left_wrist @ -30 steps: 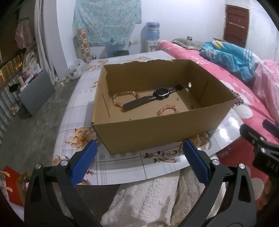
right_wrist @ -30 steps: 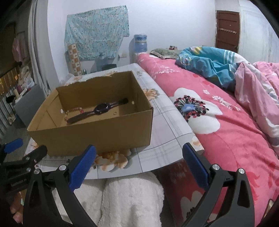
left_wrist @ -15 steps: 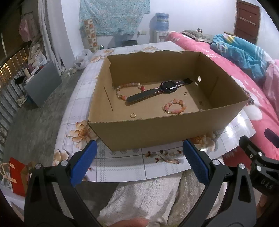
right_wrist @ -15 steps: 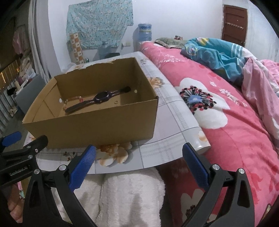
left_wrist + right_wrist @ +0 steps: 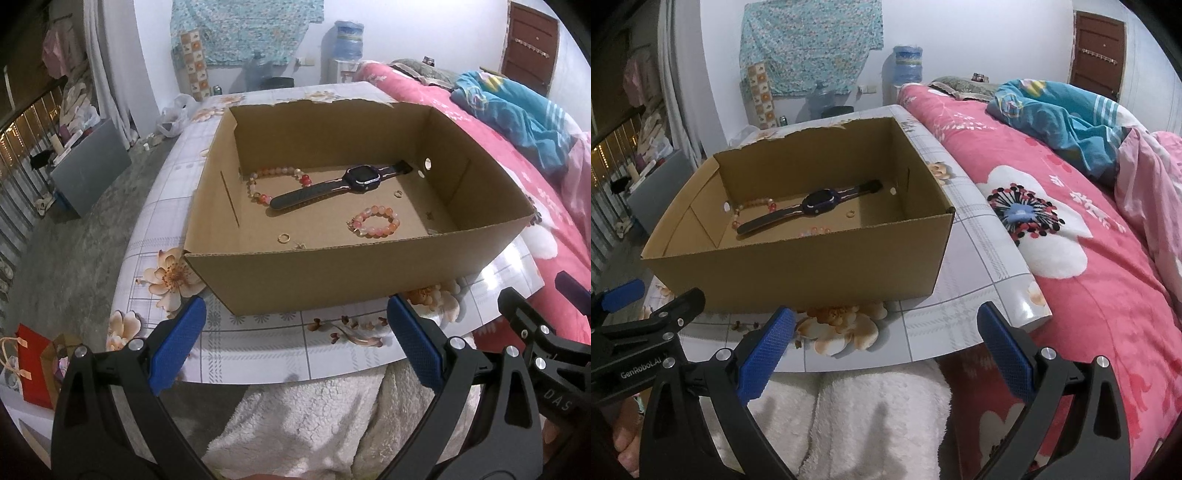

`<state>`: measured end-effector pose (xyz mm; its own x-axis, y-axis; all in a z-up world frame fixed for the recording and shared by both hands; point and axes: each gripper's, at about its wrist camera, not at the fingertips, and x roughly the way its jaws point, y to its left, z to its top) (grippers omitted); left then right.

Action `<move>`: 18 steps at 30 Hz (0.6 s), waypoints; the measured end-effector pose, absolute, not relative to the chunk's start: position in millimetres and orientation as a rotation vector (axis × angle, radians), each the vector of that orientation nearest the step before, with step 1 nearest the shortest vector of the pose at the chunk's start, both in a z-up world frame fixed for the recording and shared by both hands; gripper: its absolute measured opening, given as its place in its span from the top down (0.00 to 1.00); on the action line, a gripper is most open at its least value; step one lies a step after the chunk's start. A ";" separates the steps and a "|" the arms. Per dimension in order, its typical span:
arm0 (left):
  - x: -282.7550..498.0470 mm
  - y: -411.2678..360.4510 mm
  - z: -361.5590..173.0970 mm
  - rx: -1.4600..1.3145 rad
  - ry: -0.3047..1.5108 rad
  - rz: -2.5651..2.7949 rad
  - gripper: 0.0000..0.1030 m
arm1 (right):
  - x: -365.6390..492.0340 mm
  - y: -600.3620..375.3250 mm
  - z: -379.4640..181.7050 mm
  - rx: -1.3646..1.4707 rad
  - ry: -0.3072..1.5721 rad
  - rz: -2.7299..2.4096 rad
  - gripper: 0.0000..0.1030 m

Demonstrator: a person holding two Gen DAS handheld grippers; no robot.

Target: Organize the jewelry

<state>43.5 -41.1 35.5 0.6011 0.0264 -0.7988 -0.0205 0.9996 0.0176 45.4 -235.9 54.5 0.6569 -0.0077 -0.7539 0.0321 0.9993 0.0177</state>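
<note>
"GenRobot.AI" is printed on the left gripper point(image 5: 620, 299) seen from the right wrist view. Both the left gripper point(image 5: 295, 343) and right gripper point(image 5: 884, 347) are spread and empty, short of the cardboard box point(image 5: 332, 277) on the counter point(image 5: 258, 347). Inside lie a watch point(image 5: 340, 184) and a small bracelet point(image 5: 376, 221); only the left view shows a gold ring point(image 5: 283, 238)

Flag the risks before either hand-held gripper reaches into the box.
1. The small gold ring lies close behind the cardboard box's near wall, so the wide pads may fumble it or catch the rim.
2. The watch strap lies over the long bead bracelet; lifting either could drag the other.
3. The left hand-held gripper and right hand-held gripper, both open, sit side by side and could collide reaching in together.
</note>
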 end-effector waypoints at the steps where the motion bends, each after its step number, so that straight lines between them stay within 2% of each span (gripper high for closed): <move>1: 43.9 -40.8 35.1 0.005 0.927 0.028 0.08 | 46.0 -235.1 54.6 0.029 0.854 -0.023 0.06; 18: 45.1 -35.3 33.7 -0.021 0.933 0.025 0.08 | 51.7 -232.2 56.8 0.020 0.854 -0.017 0.06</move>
